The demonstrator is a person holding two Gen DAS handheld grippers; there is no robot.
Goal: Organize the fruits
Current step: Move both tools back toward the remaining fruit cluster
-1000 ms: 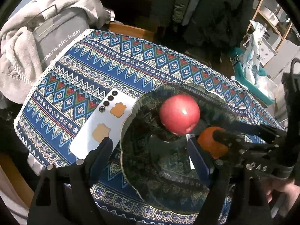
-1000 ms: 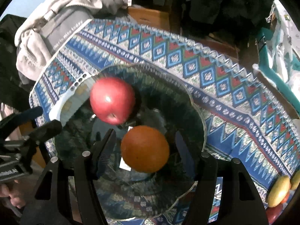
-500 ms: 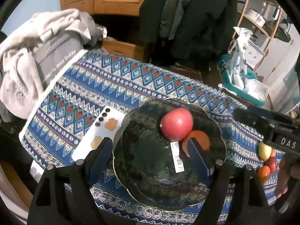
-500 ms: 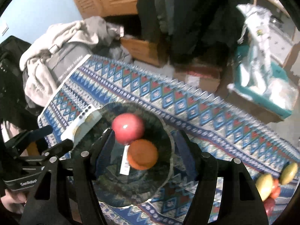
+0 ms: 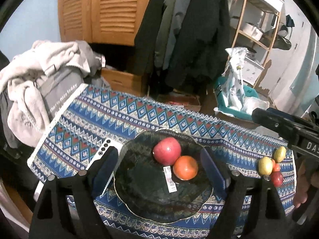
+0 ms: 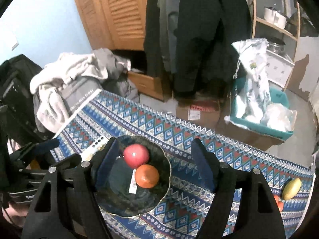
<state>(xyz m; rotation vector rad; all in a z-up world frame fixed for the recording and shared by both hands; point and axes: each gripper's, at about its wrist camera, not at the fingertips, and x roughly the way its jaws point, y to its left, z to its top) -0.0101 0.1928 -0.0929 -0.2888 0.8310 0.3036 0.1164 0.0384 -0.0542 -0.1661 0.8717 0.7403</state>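
Note:
A dark green bowl point(image 5: 139, 195) point(image 6: 119, 199) sits on the patterned blue tablecloth point(image 5: 119, 115). In it lie a red apple point(image 5: 167, 153) point(image 6: 136, 155) and an orange point(image 5: 185, 167) point(image 6: 147, 176), touching each other. My left gripper point(image 5: 159, 171) is open and empty, held above the bowl. My right gripper point(image 6: 154, 165) is open and empty, higher up over the bowl's right side. More small fruits point(image 5: 271, 166) lie loose at the table's right end, among them a yellow-green one point(image 6: 292, 188).
A white phone point(image 5: 99, 157) lies left of the bowl. A pile of clothes point(image 5: 35, 79) sits beyond the table's left end. A teal bin with bags point(image 6: 259, 109) and cardboard boxes point(image 6: 199, 109) stand on the floor behind the table.
Both grippers have pulled up and back from the bowl. The orange, between the right gripper's fingers a second ago, now lies in the bowl against the apple.

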